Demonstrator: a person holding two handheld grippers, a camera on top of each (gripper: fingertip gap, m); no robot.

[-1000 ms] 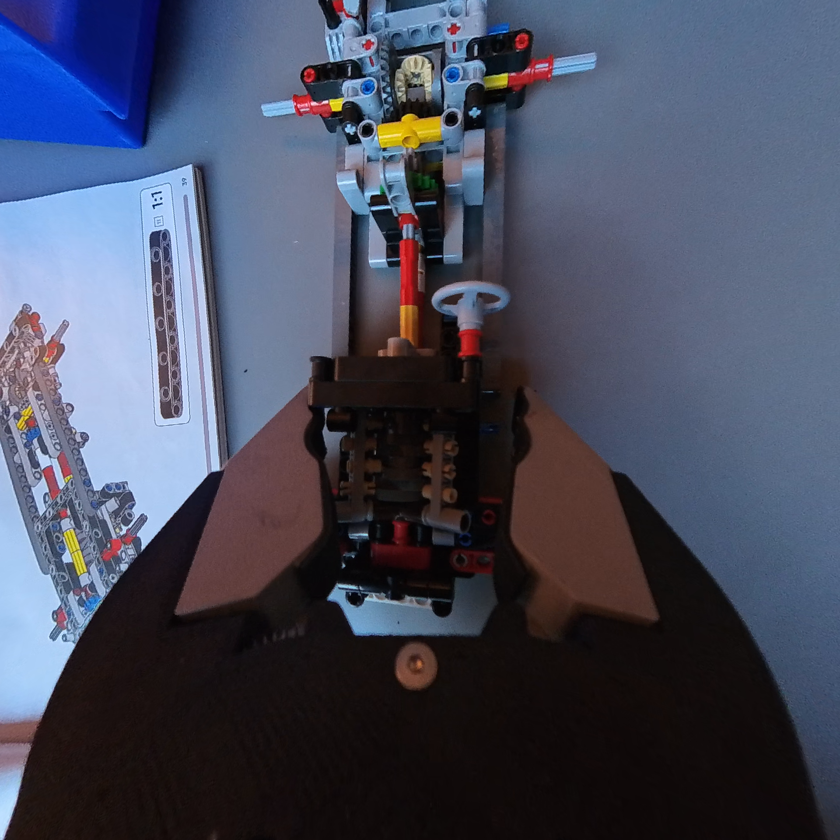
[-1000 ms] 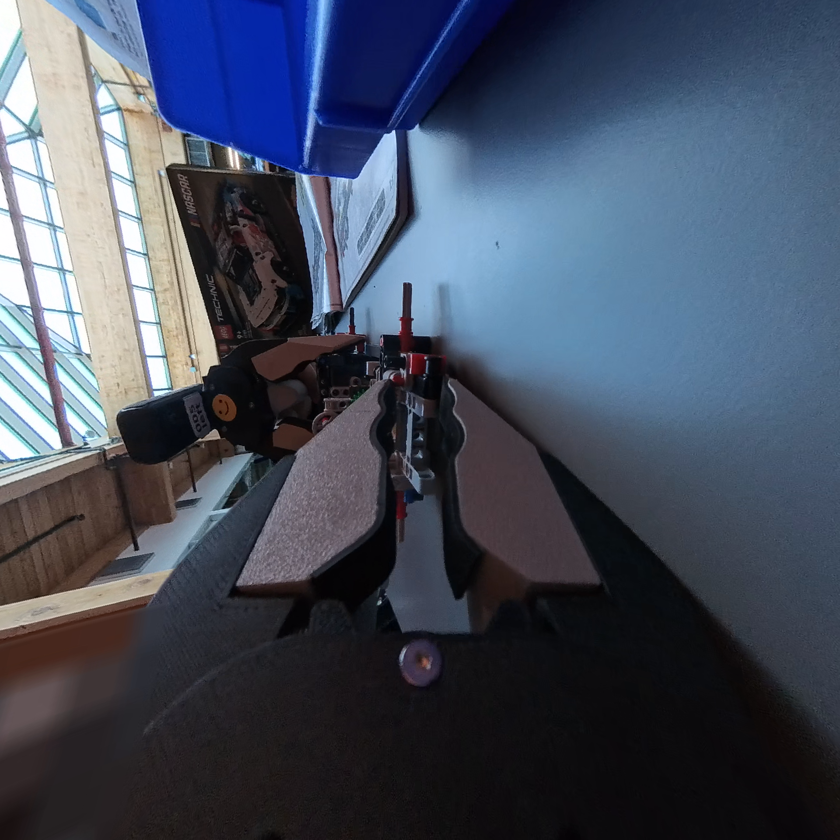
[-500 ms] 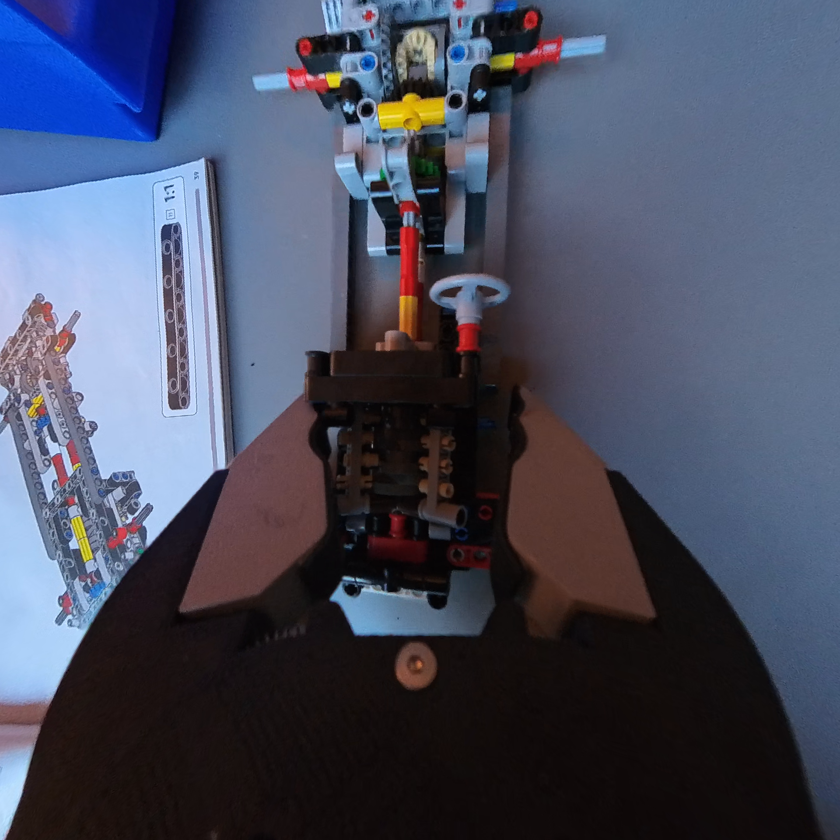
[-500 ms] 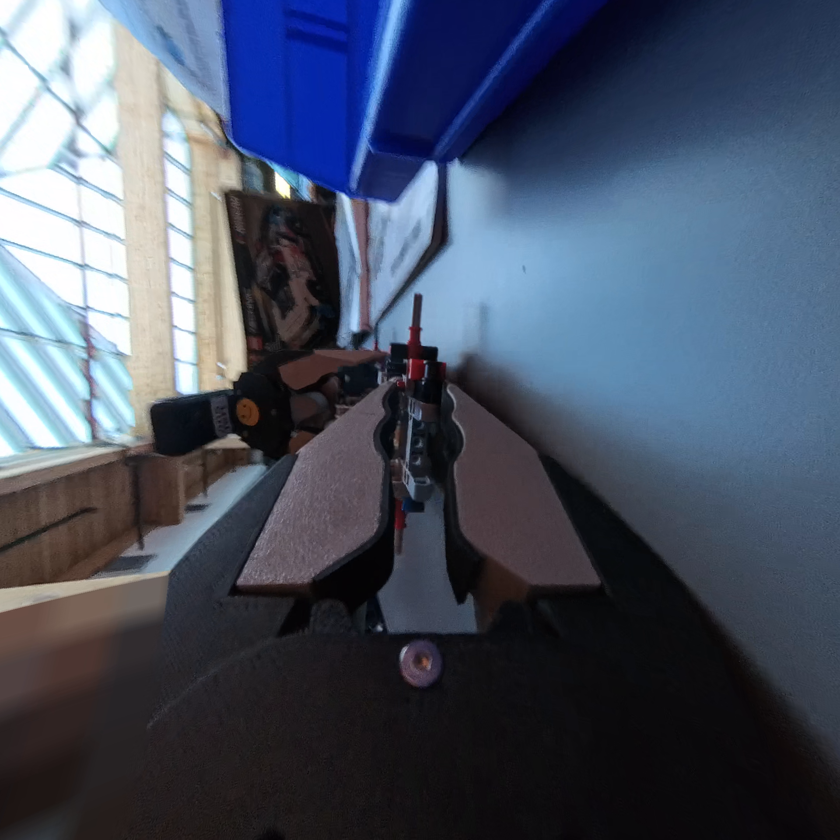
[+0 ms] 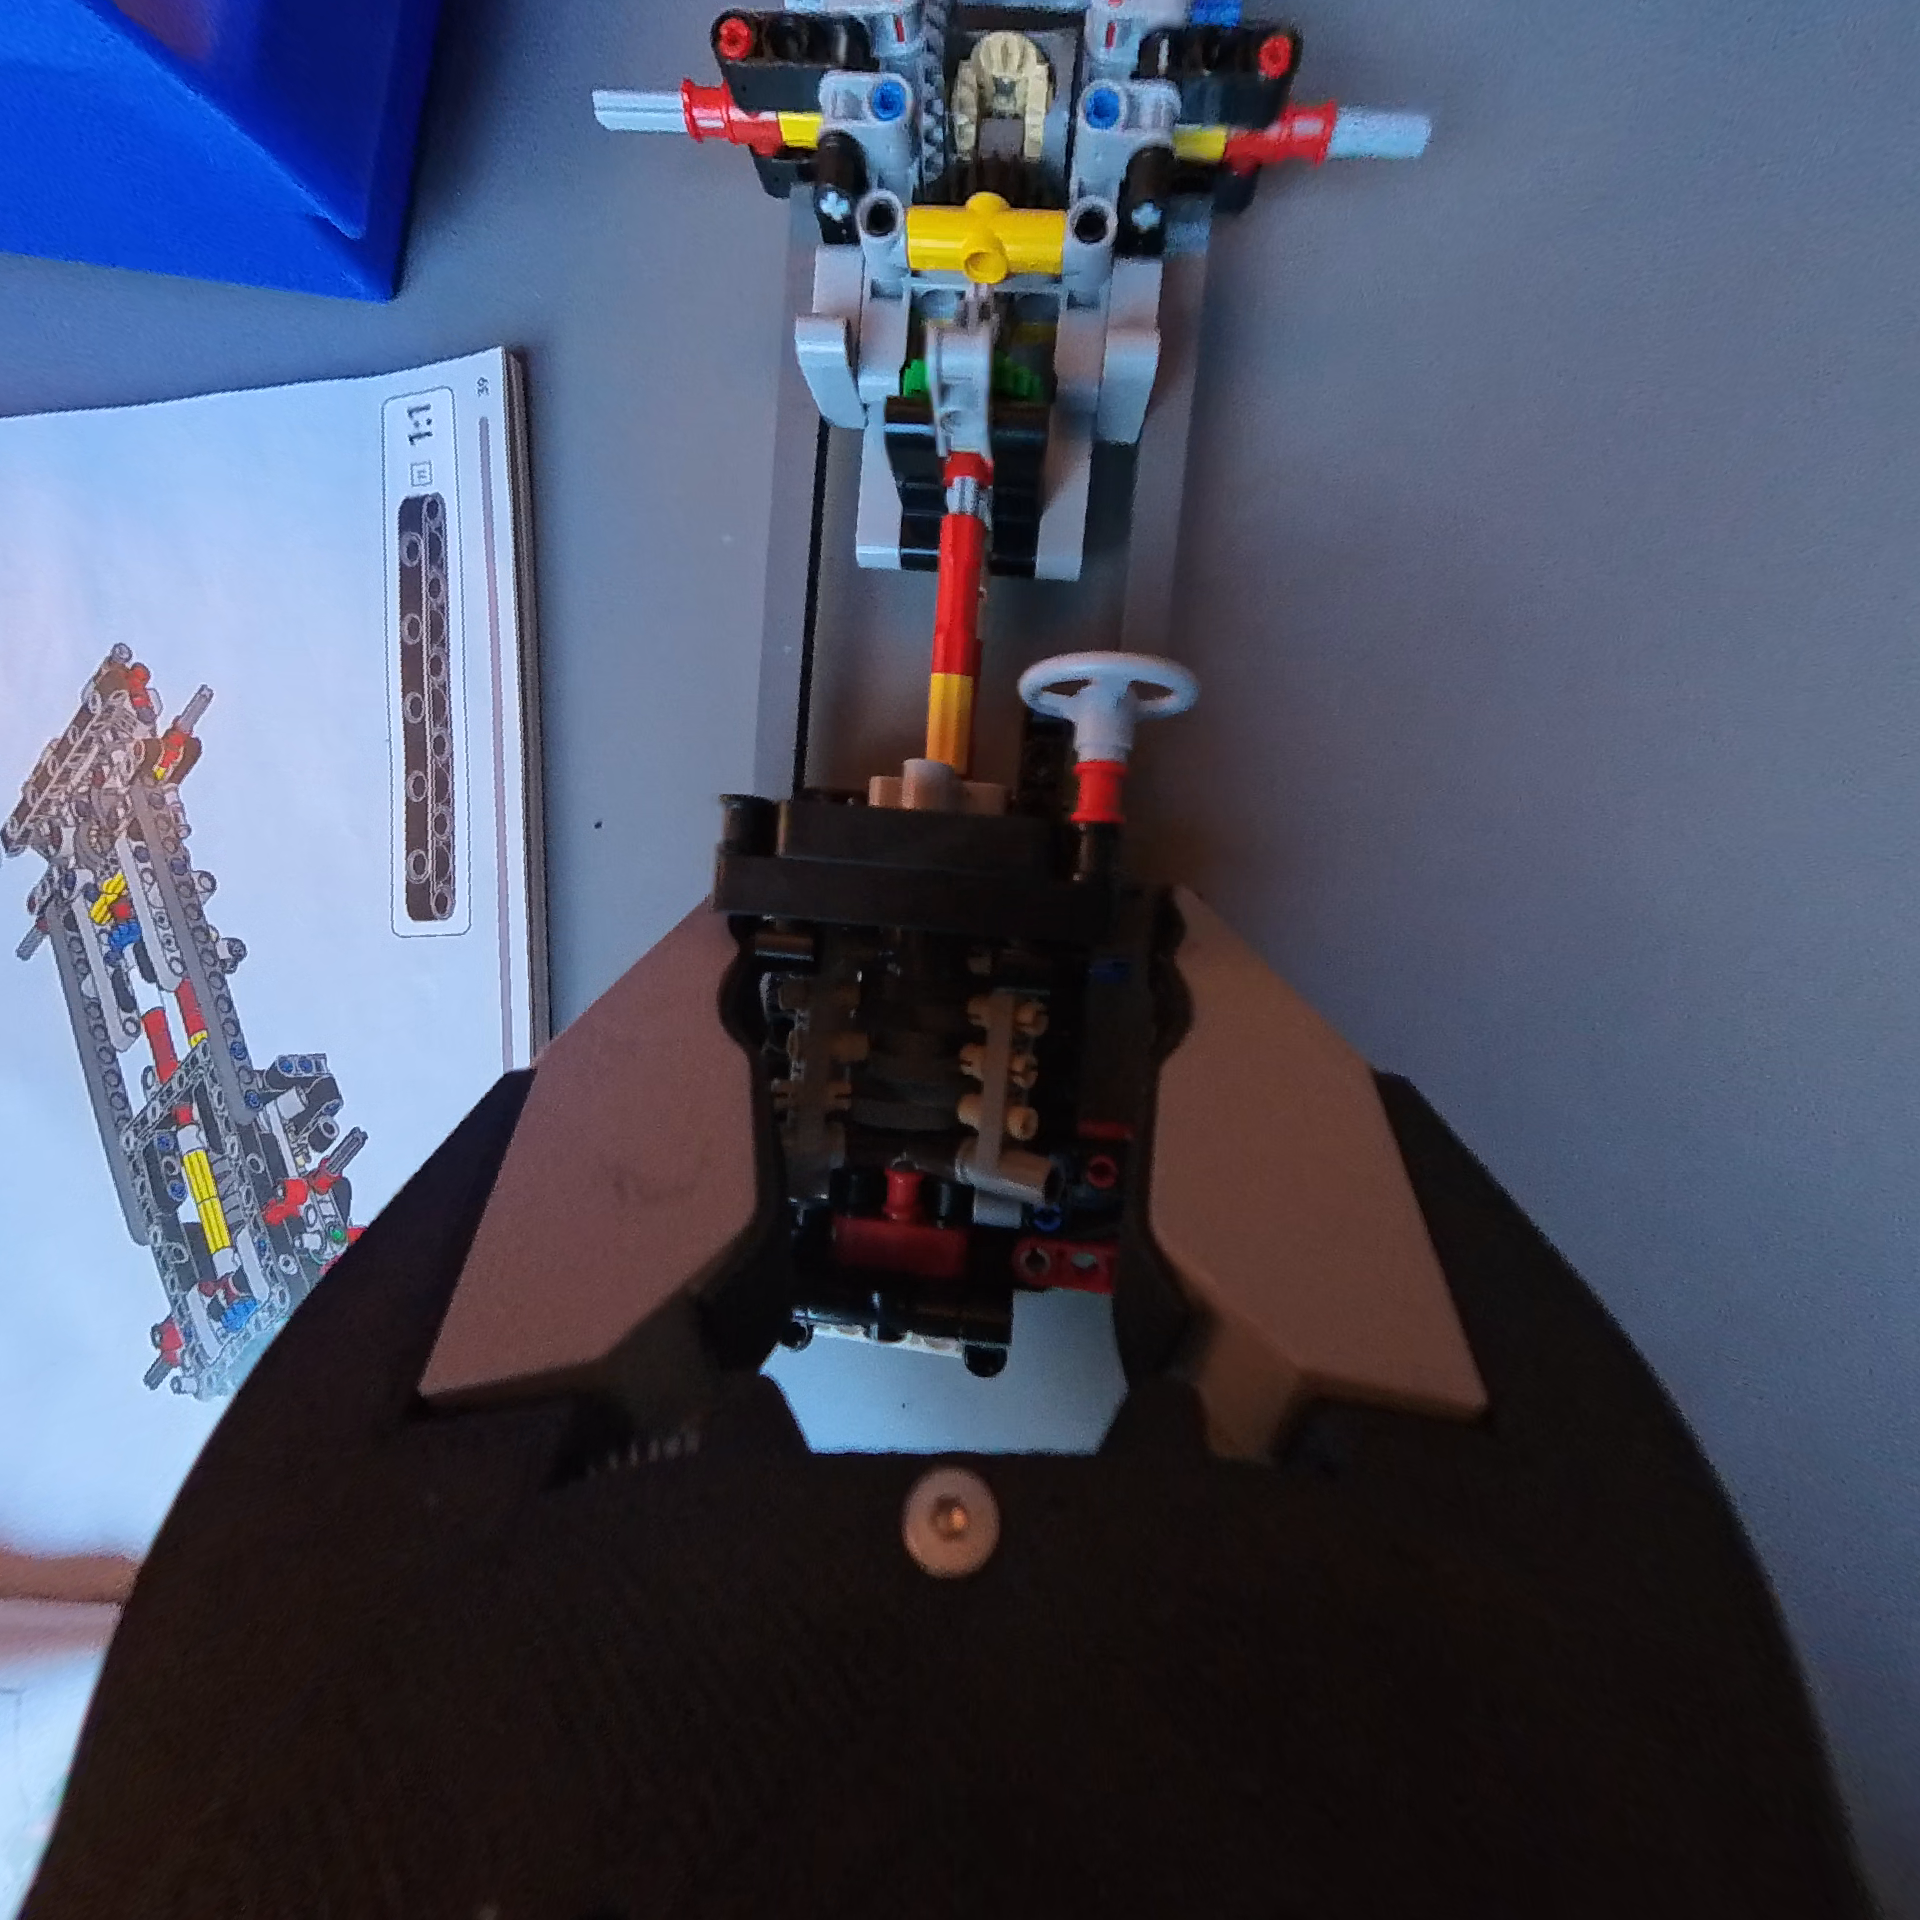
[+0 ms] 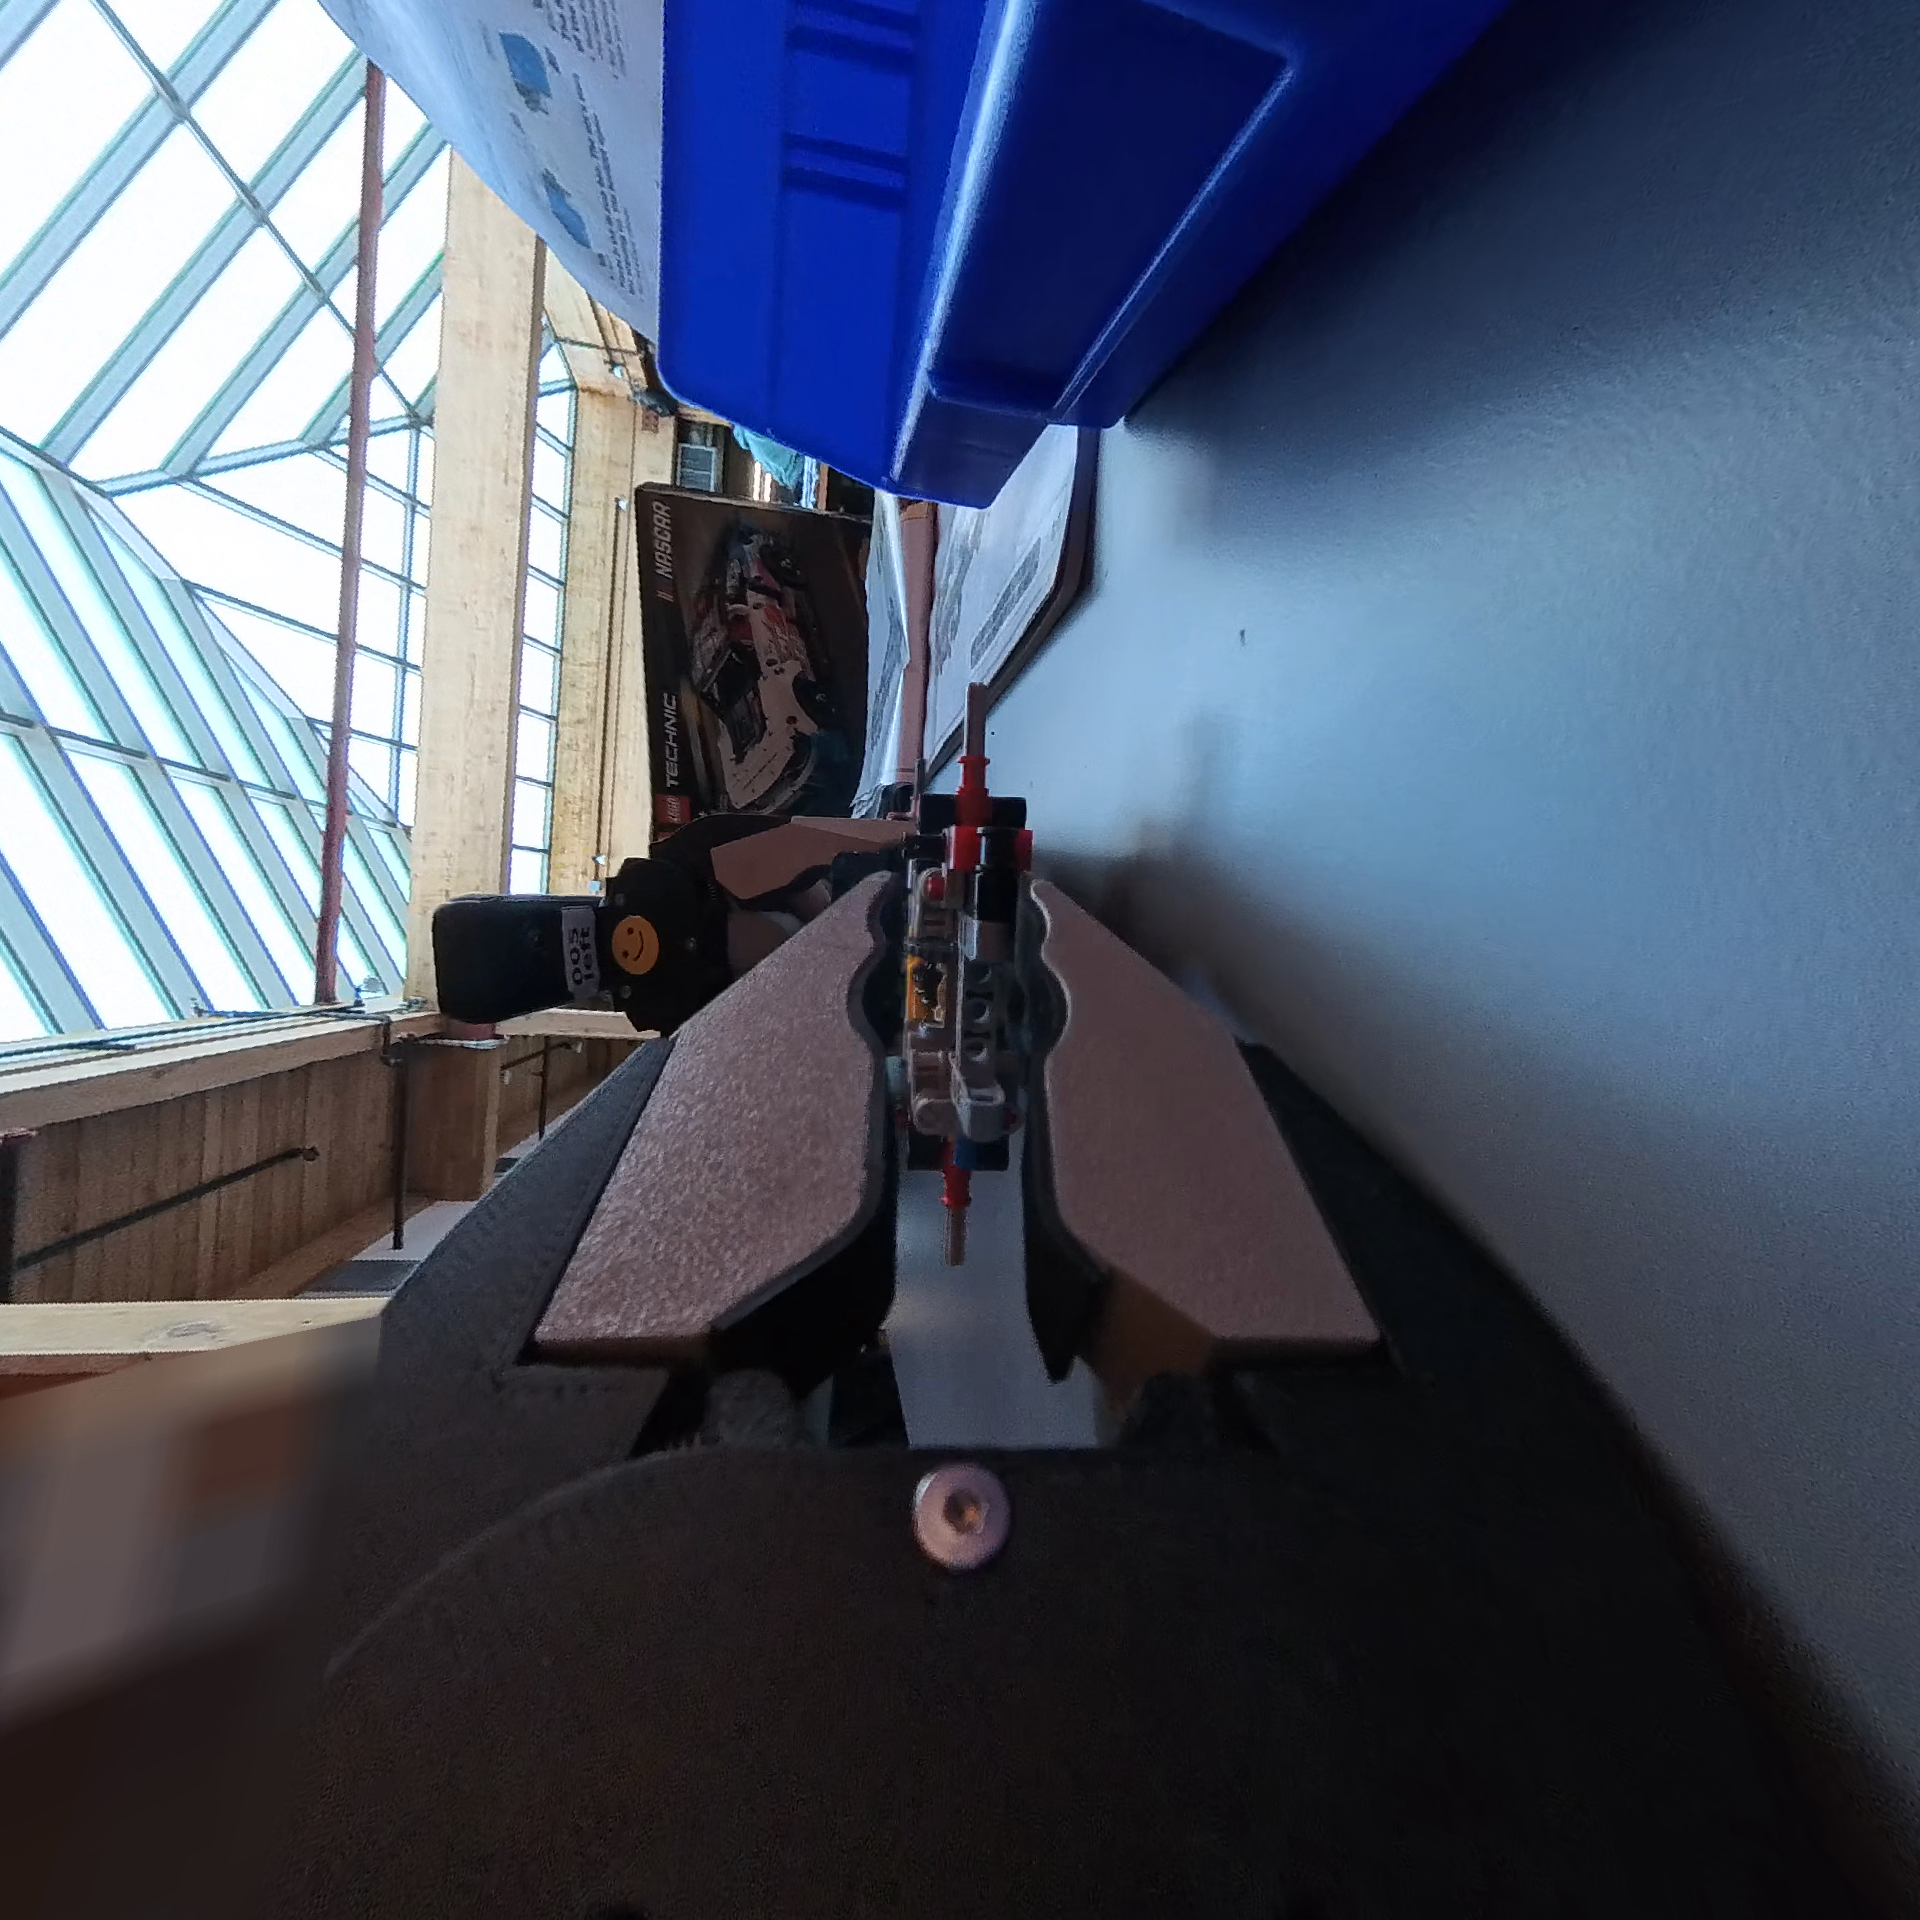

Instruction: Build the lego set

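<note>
Blue bin [image 5: 197,135]: far left on the grey table [image 5: 1558,623].
Booklet [image 5: 260,779]: open, beside the chassis.
Left tongs [image 5: 951,997]: spread wide, clamped on the black near end of the brick-built chassis [image 5: 977,499].
Right tongs [image 6: 961,997]: turned sideways, narrowly closed, pads pressing the chassis's far axle end.

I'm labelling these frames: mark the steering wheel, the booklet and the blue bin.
steering wheel [image 5: 1108,688]: left wrist view, on its hub.
booklet [image 5: 260,582]: left wrist view, on the open page's blank part.
blue bin [image 6: 935,208]: right wrist view, on its side wall.
</note>
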